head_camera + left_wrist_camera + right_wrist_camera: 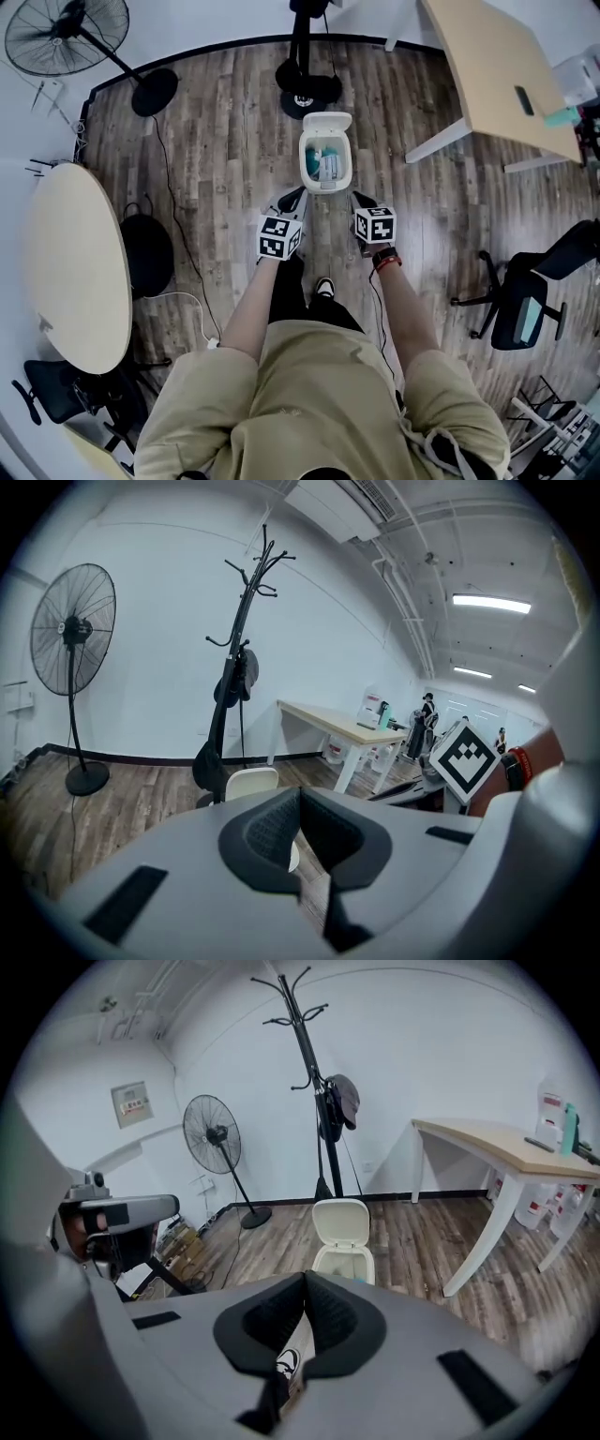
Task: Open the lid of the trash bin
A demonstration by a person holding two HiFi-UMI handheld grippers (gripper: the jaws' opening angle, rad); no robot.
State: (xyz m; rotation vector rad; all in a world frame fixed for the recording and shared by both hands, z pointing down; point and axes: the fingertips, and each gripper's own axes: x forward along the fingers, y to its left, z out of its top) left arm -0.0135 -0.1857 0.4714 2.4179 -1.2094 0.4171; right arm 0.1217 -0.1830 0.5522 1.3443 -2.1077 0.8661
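Note:
A small white trash bin (326, 165) stands on the wood floor ahead of me with its lid (326, 123) tipped up and back, and bluish contents show inside. My left gripper (298, 195) and right gripper (359, 197) hover just in front of it, one at each front corner, both shut with nothing between the jaws and clear of the bin. In the right gripper view the bin (343, 1258) and its raised lid (342, 1222) sit just past the closed jaws of the right gripper (306, 1279). The left gripper view shows only the lid (251, 782) above the left gripper (300, 797).
A coat stand's base (307, 94) sits just behind the bin. A standing fan (66, 33) is at the far left, an oval table (75, 262) at the left, a rectangular desk (506, 66) at the back right and an office chair (525, 300) at the right. Cables (178, 244) trail across the floor.

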